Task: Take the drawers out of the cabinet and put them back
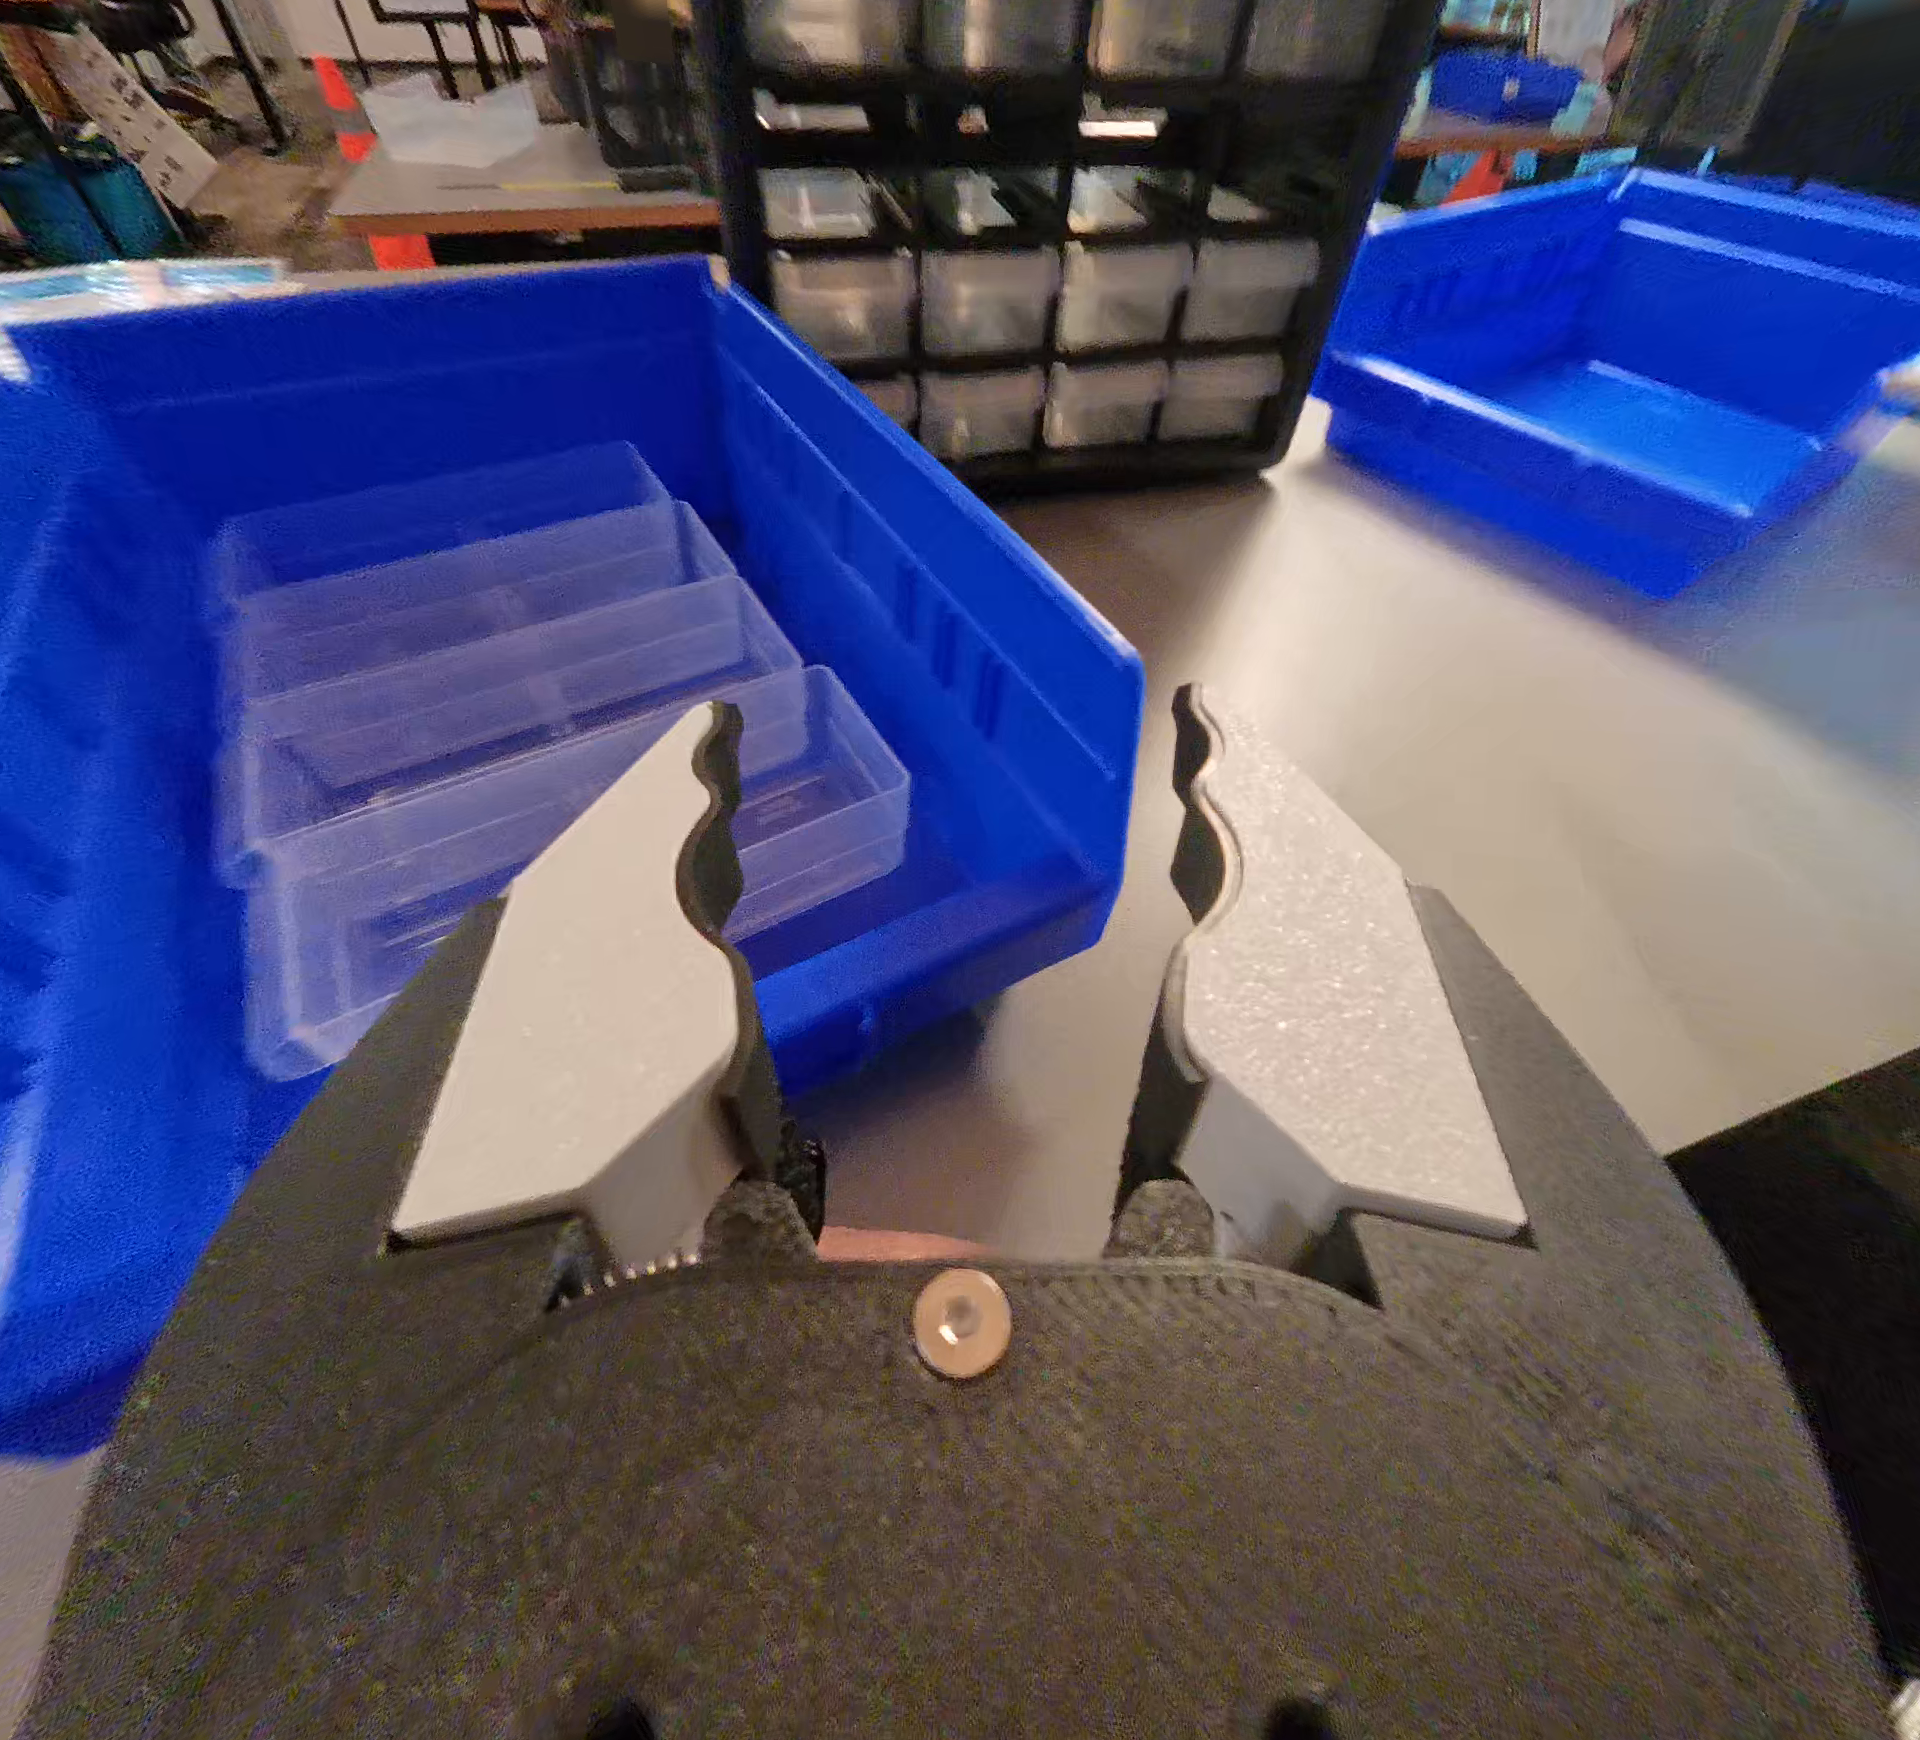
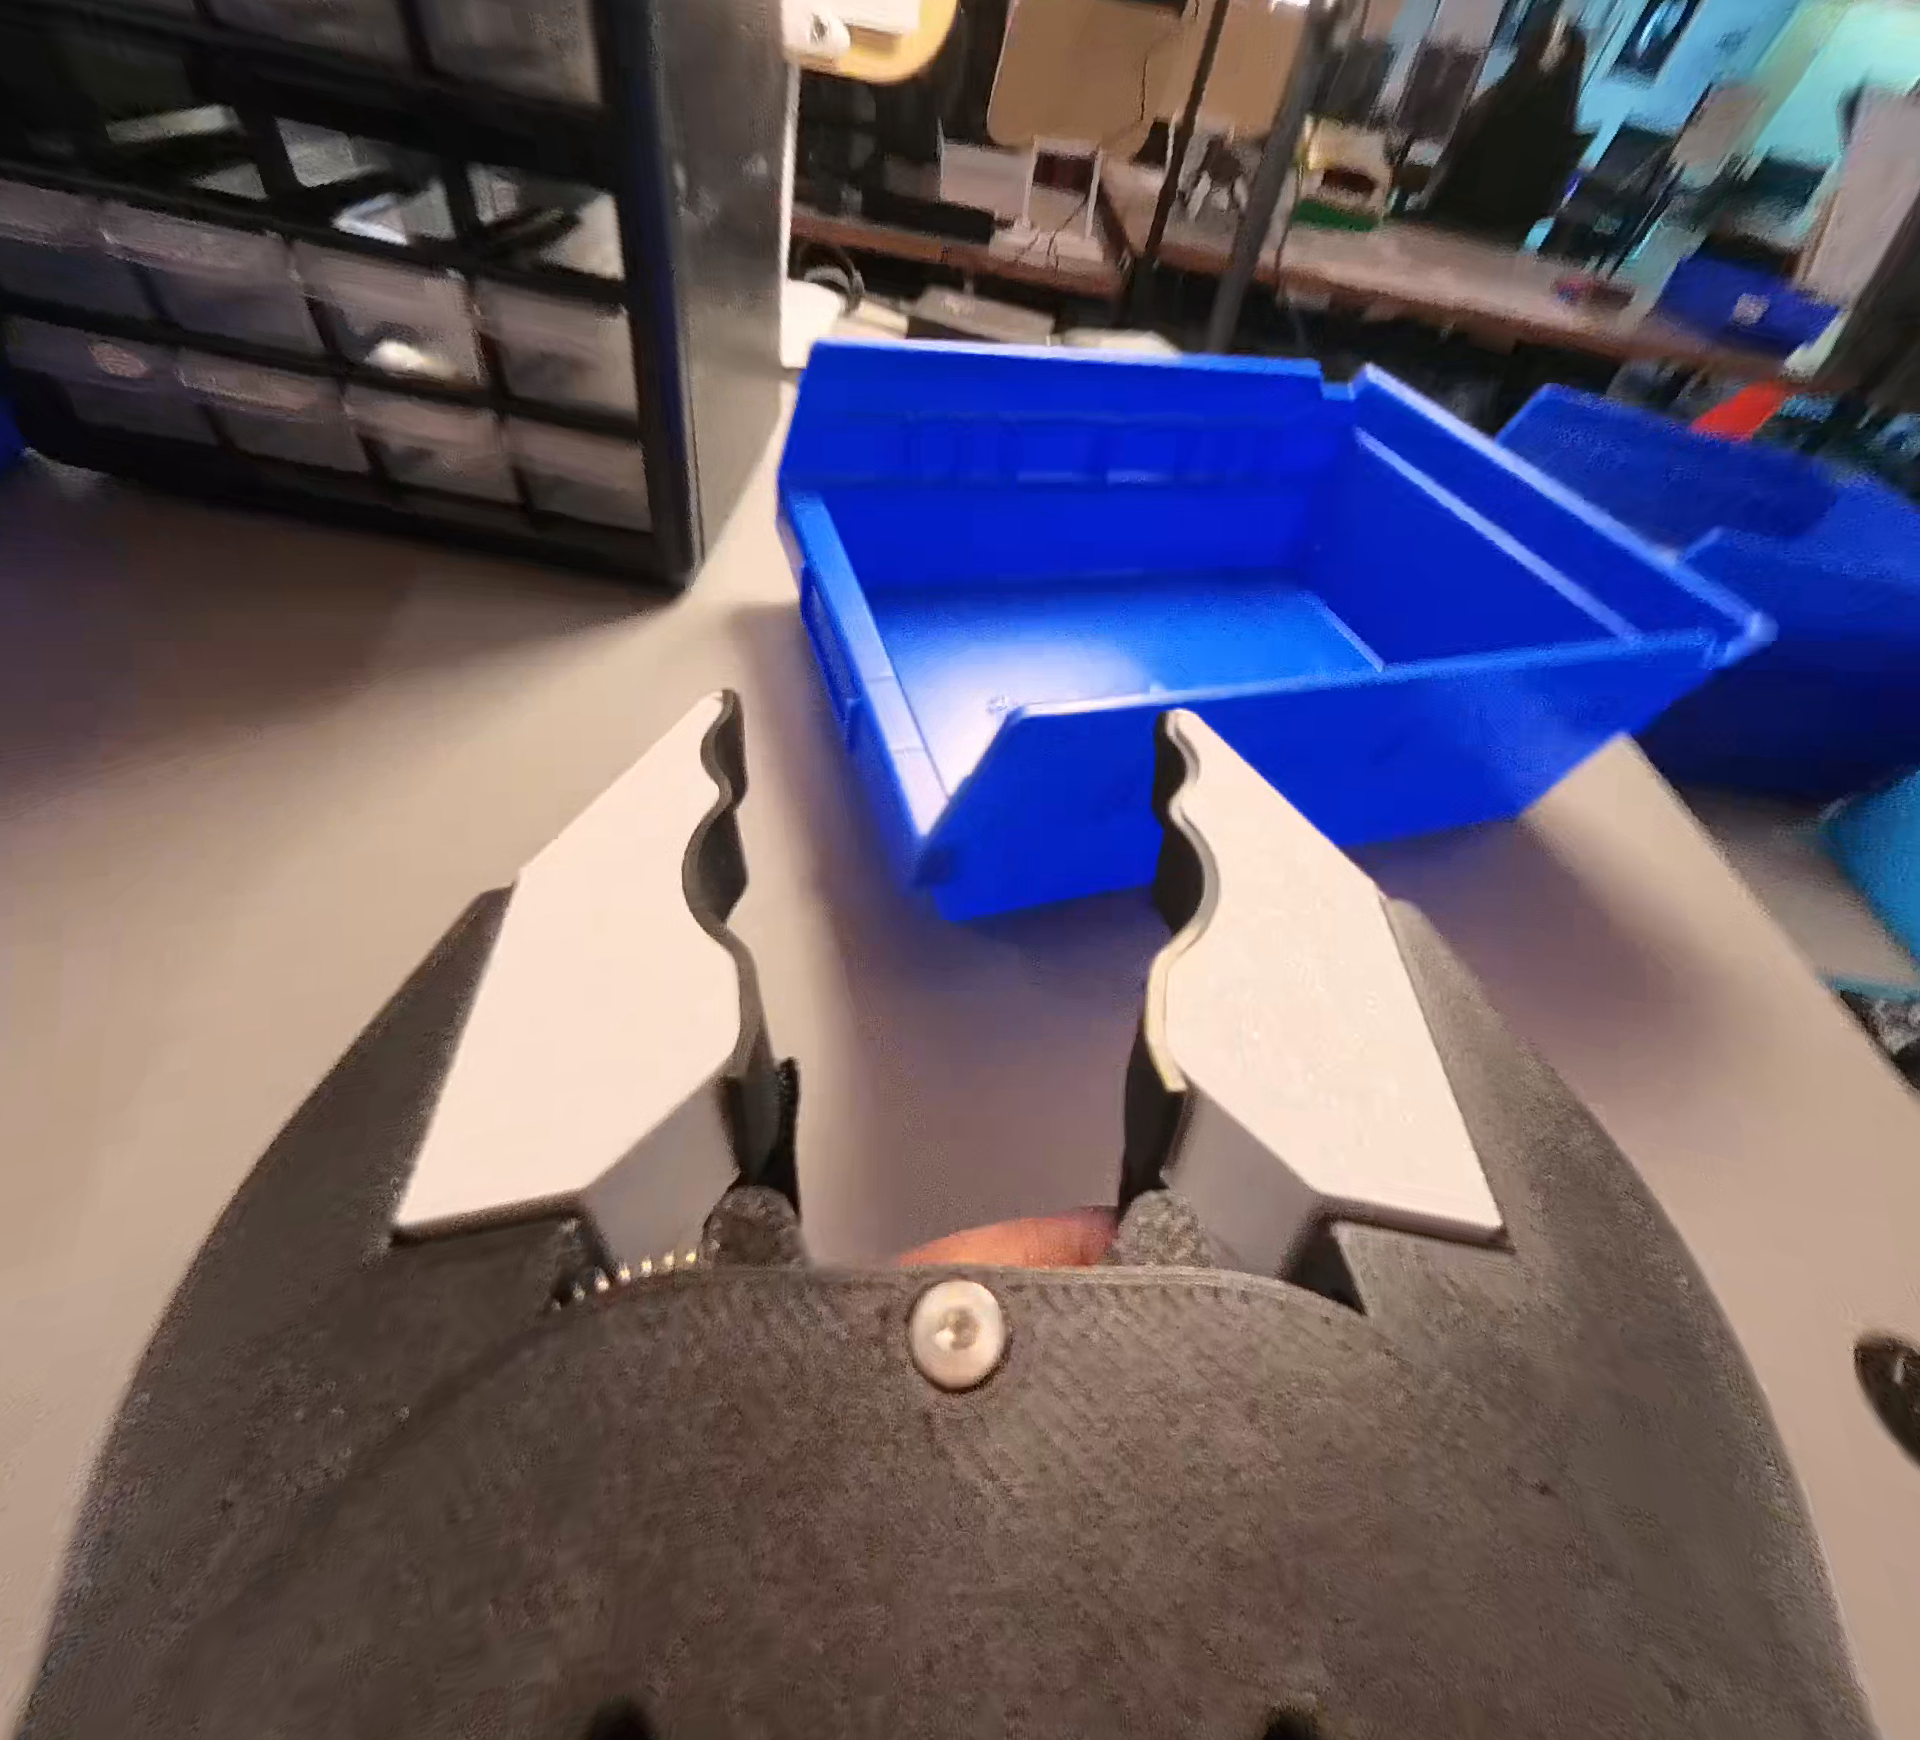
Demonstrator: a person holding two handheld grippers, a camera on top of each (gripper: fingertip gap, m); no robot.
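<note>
Left hand-held gripper (image 1: 951,807): I saw its two grey fingers spread apart with nothing between them, hanging above the counter just beside the near corner of a blue bin.
Right hand-held gripper (image 2: 951,807): I found it released too, bare between the pads, poised above the counter in front of a second blue bin.
Counter (image 1: 1455,755): grey and smooth; it carried both bins and the cabinet.
Left blue bin (image 1: 935,610): it sat close on my left, and I counted several clear plastic drawers (image 1: 540,714) lying inside it, overlapping one another.
Right blue bin (image 2: 1299,610): it stood a little farther off on the right, its blue floor bare, with another blue bin (image 2: 1766,568) just behind it.
Cabinet (image 1: 1049,163): black-framed, it stood upright beyond and between the two bins. I saw drawers still seated in the top row and the lower rows, while one row in the upper half looked open and dark; blur kept me from counting the vacant slots.
Background: I made out other tables and clutter, too smeared to name.
</note>
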